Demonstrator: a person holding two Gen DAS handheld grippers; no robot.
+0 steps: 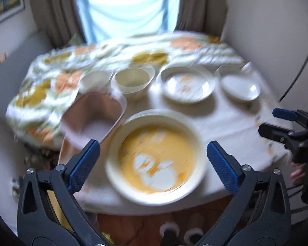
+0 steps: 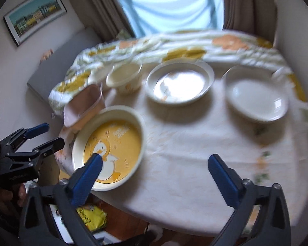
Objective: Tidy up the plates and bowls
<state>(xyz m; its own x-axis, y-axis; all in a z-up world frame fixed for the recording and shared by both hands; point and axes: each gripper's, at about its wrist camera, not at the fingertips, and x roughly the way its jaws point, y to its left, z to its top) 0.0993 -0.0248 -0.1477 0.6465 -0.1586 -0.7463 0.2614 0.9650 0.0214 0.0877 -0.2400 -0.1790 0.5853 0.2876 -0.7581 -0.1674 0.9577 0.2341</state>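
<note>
A cream bowl with a yellow duck picture (image 1: 156, 160) (image 2: 110, 147) sits near the front edge of the round table (image 2: 184, 143). My left gripper (image 1: 154, 145) (image 2: 53, 134) hangs open above it, holding nothing. Behind the bowl are a pink rectangular dish (image 1: 92, 119) (image 2: 86, 104), a small white bowl (image 1: 94, 80), a cream cup-shaped bowl (image 1: 133, 80) (image 2: 125, 78), a white deep plate (image 1: 186, 84) (image 2: 179, 82) and a white flat plate (image 1: 239, 86) (image 2: 256, 94). My right gripper (image 2: 155, 157) (image 1: 271, 121) is open and empty over the bare cloth, right of the duck bowl.
A floral quilted cloth (image 1: 51, 86) covers the table's far and left parts. A window with curtains stands behind the table. A grey panel (image 2: 51, 80) leans at the left wall. A yellow packet (image 2: 92, 215) lies on the floor below the table edge. A hand (image 2: 6, 196) holds the left gripper.
</note>
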